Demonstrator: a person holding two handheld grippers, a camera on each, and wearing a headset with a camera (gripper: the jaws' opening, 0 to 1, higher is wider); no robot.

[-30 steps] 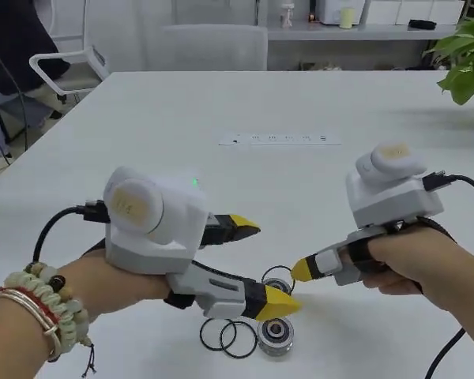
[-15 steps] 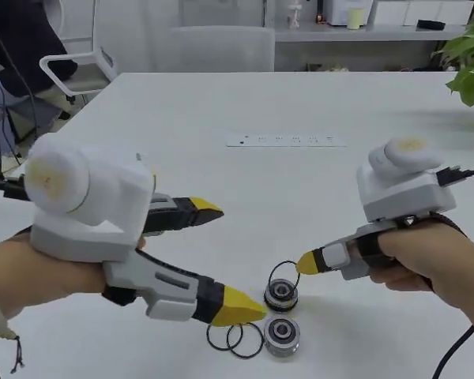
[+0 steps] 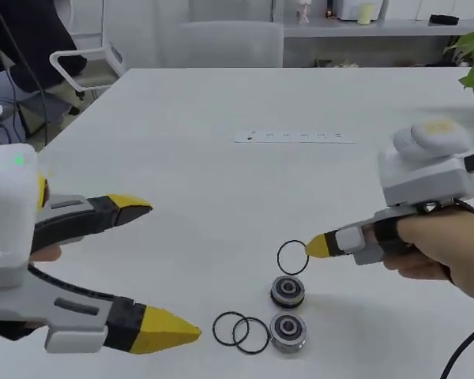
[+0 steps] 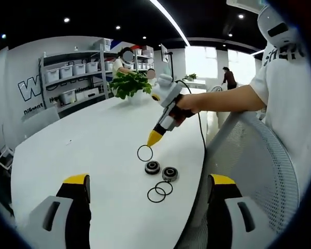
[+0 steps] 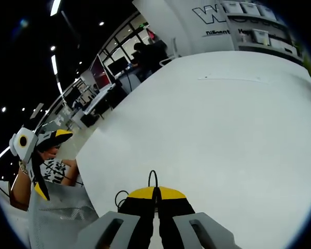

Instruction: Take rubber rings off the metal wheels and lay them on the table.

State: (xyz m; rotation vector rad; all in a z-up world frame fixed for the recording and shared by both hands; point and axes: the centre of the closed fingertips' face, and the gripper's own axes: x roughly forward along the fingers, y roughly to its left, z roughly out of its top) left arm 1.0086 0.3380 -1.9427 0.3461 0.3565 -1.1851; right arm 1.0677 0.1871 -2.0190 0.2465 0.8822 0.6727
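Near the front edge of the white table (image 3: 221, 103), two loose black rubber rings (image 3: 241, 331) are laid overlapping. Just beside them on the right one ribbed metal wheel (image 3: 287, 330) is laid flat, with a second metal wheel (image 3: 287, 290) just behind. The left gripper (image 3: 152, 270) is held wide open and empty. Beyond the wheels a third black ring (image 3: 292, 257) is pinched in the closed right gripper (image 3: 317, 246). It is seen round in the head view and edge-on in the right gripper view. A white power strip (image 3: 295, 137) is seen mid-table.
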